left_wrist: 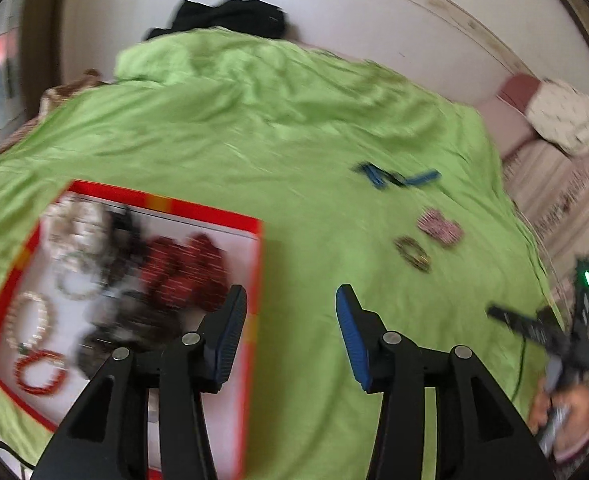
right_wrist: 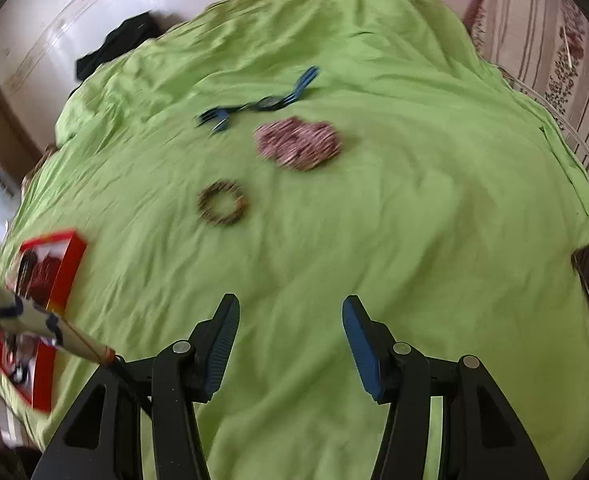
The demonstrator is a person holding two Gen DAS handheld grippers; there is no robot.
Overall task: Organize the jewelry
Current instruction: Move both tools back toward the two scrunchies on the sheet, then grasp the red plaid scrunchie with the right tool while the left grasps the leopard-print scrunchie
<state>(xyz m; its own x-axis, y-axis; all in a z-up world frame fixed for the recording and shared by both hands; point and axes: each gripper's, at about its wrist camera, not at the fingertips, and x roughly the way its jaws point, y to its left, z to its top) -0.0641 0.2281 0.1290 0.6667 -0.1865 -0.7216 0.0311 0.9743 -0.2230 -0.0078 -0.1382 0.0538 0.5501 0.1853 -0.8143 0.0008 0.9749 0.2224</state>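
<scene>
Three pieces left loose; bangle (right_wrist: 222, 203) lies ahead-left of right gripper (right_wrist: 290, 328), the nearer one. Both jaws held wide, empty; left gripper (left_wrist: 290, 320) beside box (left_wrist: 256, 280).

My left gripper (left_wrist: 290, 300) is spread wide, blue-padded fingers (left_wrist: 230, 336) parted and holding nothing, aimed toward twelve o'clock in its own camera. My right gripper (right_wrist: 290, 312) is likewise gaping and empty, fingers (right_wrist: 360, 344) angled outward. From the left wrist view, I see my right hand (left_wrist: 562, 408) at four o'clock, wrapped around its gripper's handle. Both views are motion-blurred.
</scene>
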